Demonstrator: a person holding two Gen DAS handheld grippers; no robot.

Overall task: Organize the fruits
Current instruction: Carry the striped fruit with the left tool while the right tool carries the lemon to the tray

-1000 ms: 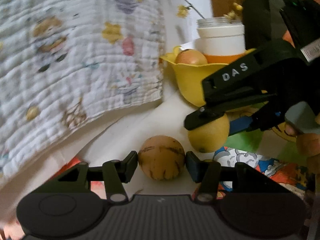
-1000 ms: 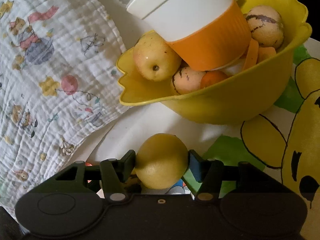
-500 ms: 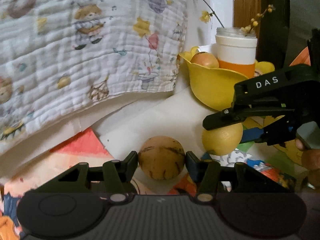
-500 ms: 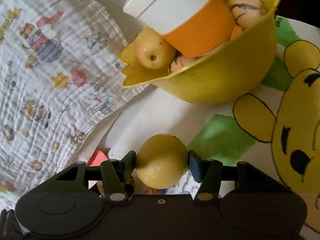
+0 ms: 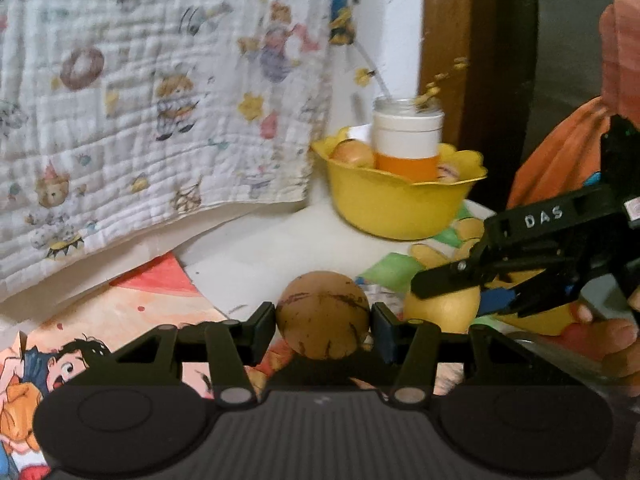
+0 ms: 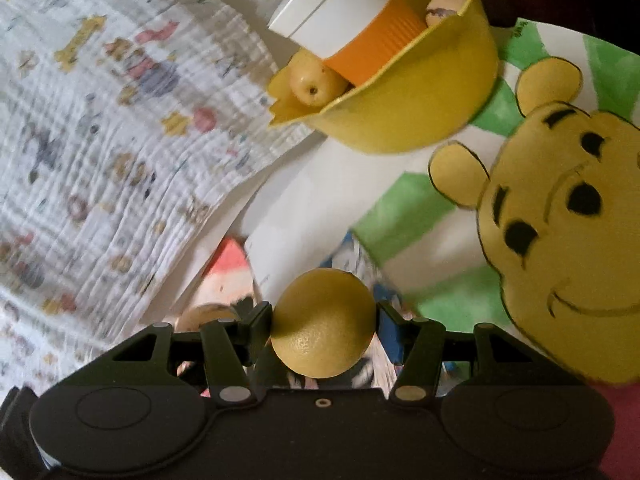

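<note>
Progress, as judged: partway. Two fruits in hand, none loose on the mat in either view, several already in the bowl.

Left gripper (image 5: 323, 316): clamped on brown fruit (image 5: 322, 314), one pad at each side, nearest item in left view. Round, tan, dull skin with dark streaks and scuffs; looks firm.

Right gripper (image 6: 324, 322): clamped on lemon (image 6: 323, 322), likewise pinched at both sides. Yellow, pitted peel, slightly oval. Same lemon visible just right of brown fruit in left view, close but apart.

Mat (image 6: 560, 240): cartoon print, bear face, green patches.

Bowl (image 5: 396, 208): yellow, scalloped rim, well beyond both grippers. Contents: pale yellow fruit (image 6: 314, 84), streaked fruit (image 6: 444, 6), white-and-orange cup (image 6: 352, 28) taking much room.

Remaining, as judged: both held fruits to be placed; destination not shown.

Blanket (image 5: 152, 100): quilted, printed, behind.
</note>
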